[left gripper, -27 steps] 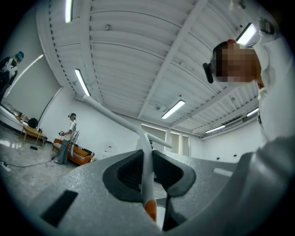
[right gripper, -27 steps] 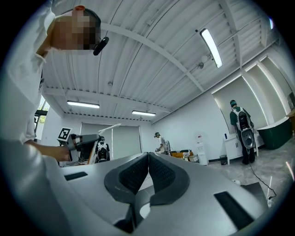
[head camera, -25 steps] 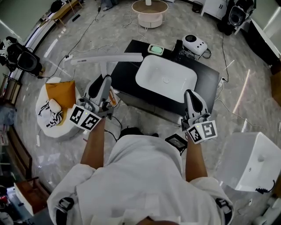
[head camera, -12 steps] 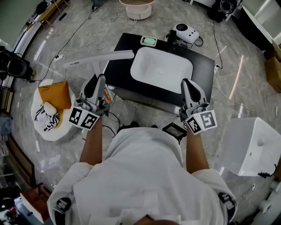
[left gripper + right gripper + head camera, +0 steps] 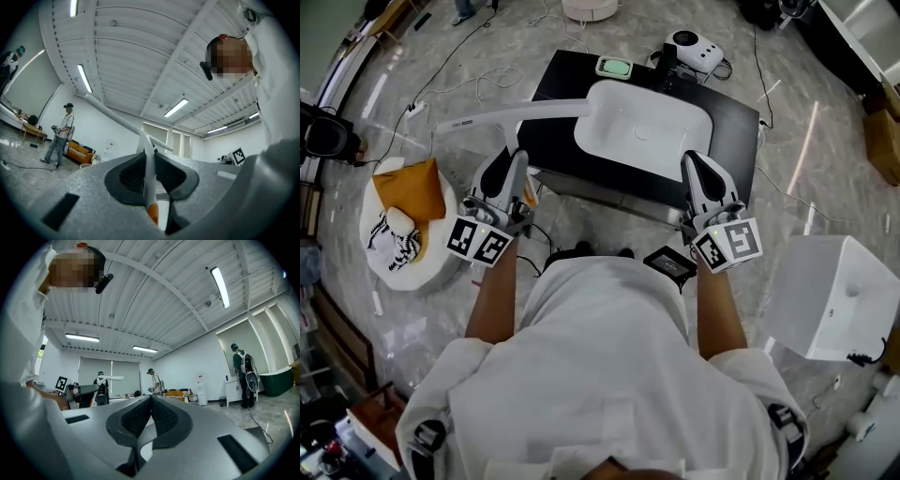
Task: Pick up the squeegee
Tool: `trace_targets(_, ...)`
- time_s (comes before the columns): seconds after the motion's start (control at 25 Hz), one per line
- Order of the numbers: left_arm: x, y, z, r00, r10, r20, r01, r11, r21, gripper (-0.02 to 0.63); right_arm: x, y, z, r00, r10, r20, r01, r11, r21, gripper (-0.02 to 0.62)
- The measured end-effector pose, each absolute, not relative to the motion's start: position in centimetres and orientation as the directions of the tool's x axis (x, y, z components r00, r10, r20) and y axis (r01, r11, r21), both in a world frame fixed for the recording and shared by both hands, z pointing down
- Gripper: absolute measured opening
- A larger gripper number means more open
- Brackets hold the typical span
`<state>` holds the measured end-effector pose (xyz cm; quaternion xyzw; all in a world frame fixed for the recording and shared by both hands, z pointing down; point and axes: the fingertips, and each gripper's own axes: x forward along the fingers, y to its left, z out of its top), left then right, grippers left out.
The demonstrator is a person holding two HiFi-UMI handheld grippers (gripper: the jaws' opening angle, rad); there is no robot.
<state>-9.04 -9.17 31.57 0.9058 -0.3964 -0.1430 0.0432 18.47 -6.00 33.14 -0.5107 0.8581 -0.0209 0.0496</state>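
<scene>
The squeegee (image 5: 517, 115) is white, with a long blade across the top and a thin handle that ends in orange. My left gripper (image 5: 517, 156) is shut on that handle and holds it up over the left edge of the black table (image 5: 741, 141). In the left gripper view the handle (image 5: 149, 174) is pinched between the dark pads, and the blade (image 5: 112, 118) runs up to the left above my left gripper (image 5: 149, 154). My right gripper (image 5: 693, 159) hangs at the table's near edge, shut with nothing in it. Its jaws (image 5: 150, 398) meet in the right gripper view.
A white basin (image 5: 642, 127) sits in the black table, with a green soap dish (image 5: 615, 67) and a white device (image 5: 694, 49) behind it. A round white stool with an orange cushion (image 5: 411, 187) stands left, a white box (image 5: 839, 300) right. Cables lie on the floor; people stand far off.
My left gripper has sunk a little with the squeegee still in it. My right gripper has shifted slightly. The head view has tipped, so the table sits higher in the picture.
</scene>
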Motion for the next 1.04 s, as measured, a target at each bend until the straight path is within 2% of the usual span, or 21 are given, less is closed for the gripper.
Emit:
trace_targets(0.36,-8.9,-9.5,32.8,0.644,-0.744,-0.179,-0.722,-0.668,0.180,0.075,18.5,-6.4,33.5,-0.449,-0.892,-0.041,-0.891,0.451,-0.050,0.014)
trace_targets(0.6,-8.8,-9.6,34.1,0.639,-0.755,-0.144,-0.734,-0.655,0.178,0.075,19.6,-6.6,35.3,-0.377,-0.926,0.032,-0.924,0.374,-0.075,0.014)
trace_targets(1.04,-7.4,-9.6,35.7,0.637,-0.762,-0.115,-0.729,-0.644,0.232,0.075,20.6,-6.2,36.3,-0.388,-0.921,0.031,-0.919,0.383,-0.094,0.014)
